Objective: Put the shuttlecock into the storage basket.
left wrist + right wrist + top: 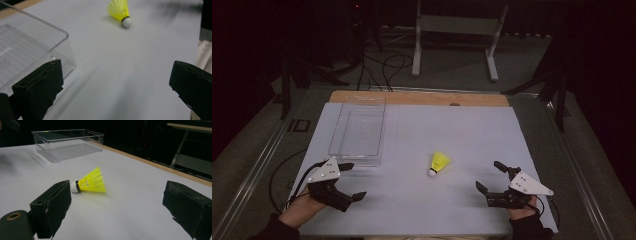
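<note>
The yellow shuttlecock [440, 163] lay on its side on the white table [462, 130], near the centre of the front half, with its white cork tip pointing toward the person's edge. It was untouched by either tool.

The left hand-held gripper [353, 180] sat at the front left of the table, jaws spread wide and empty. In the left gripper view, its jaws framed bare table surface, with the shuttlecock [119, 12] well ahead and a corner of the clear plastic bin [30, 50] just beside the near jaw.

The right hand-held gripper [490, 176] sat at the front right, jaws likewise fully apart and holding nothing. In the right gripper view, the shuttlecock [90, 182] lay ahead of the jaws, close to one of them.

The clear plastic bin [358, 131] stood empty on the left half of the table, well apart from the shuttlecock.
</note>
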A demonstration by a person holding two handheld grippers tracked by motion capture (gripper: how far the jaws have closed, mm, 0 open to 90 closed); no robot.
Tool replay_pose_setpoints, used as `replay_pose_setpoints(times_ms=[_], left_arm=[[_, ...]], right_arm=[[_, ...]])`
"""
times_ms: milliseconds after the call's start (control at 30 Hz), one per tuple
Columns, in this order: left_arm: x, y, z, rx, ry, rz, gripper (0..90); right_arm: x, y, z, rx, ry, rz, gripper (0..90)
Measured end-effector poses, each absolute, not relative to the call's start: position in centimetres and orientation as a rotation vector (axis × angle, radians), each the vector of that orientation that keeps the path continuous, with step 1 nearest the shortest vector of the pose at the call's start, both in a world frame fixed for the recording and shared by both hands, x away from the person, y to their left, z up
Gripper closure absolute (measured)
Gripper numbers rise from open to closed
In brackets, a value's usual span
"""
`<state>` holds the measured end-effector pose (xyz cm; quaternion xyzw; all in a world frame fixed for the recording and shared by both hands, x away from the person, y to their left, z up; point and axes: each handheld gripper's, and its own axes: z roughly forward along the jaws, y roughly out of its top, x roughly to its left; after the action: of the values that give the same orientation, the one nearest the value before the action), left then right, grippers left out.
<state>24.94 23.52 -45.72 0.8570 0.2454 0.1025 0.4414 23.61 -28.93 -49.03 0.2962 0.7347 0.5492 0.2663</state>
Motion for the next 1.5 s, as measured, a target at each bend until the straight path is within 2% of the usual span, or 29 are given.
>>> replay_pose_setpoints(times_ms=[600,833,1200,1433,1500], left_arm=[[25.6,22.0,-43.8,2.485,0.508,0.137,0.0],[26.0,21.0,-44.2,2.63,0.487,0.088,0.0],[26.4,19.9,-44.5,2.766,0.418,0.039,0.0],[27.0,18.7,-44.7,2.895,0.411,-0.028,0.0],[27.3,18.1,-44.9,2.93,0.466,-0.067,0.0]], right_arm=[[23.6,-28.7,-49.1,0.795,2.008,1.484,8.3],[23.6,-28.7,-49.1,0.794,2.013,1.489,8.3],[23.7,-28.6,-49.2,0.789,2.022,1.487,8.3],[23.7,-28.5,-49.2,0.794,2.031,1.489,8.3],[23.7,-28.5,-49.2,0.794,2.033,1.49,8.3]])
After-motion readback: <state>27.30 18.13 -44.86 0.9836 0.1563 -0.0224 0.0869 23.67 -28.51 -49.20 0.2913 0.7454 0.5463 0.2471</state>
